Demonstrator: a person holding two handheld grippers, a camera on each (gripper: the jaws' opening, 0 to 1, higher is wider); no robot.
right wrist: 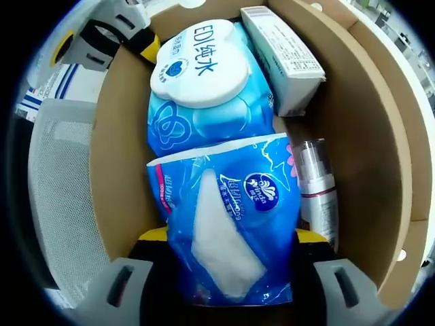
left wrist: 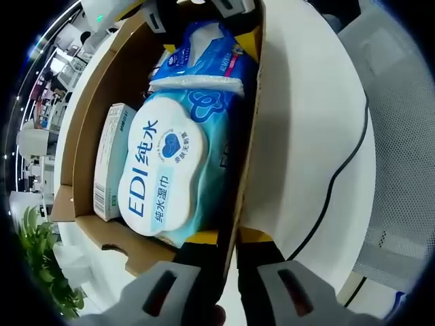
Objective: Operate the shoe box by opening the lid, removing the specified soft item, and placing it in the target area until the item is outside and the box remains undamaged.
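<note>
White tabletop point(left wrist: 306, 136) under an open shoe box point(right wrist: 122, 136), left gripper point(left wrist: 228, 288) jaws clamped on its near wall, right gripper point(right wrist: 228, 288) jaws hugging the blue tissue pack point(right wrist: 228, 224) inside, which looks light, squishy, slippery, so grab mid-body.

Potted plant point(left wrist: 41, 261), black cable point(left wrist: 340, 178), mesh chair point(right wrist: 58, 204).

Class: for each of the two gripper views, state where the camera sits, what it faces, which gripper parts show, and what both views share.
Left gripper view: rides the left gripper, at the cardboard box wall, facing the wet wipes pack.
Right gripper view: rides the right gripper, jaws either side of the blue tissue pack.
Shared: box, both packs, small white carton.
</note>
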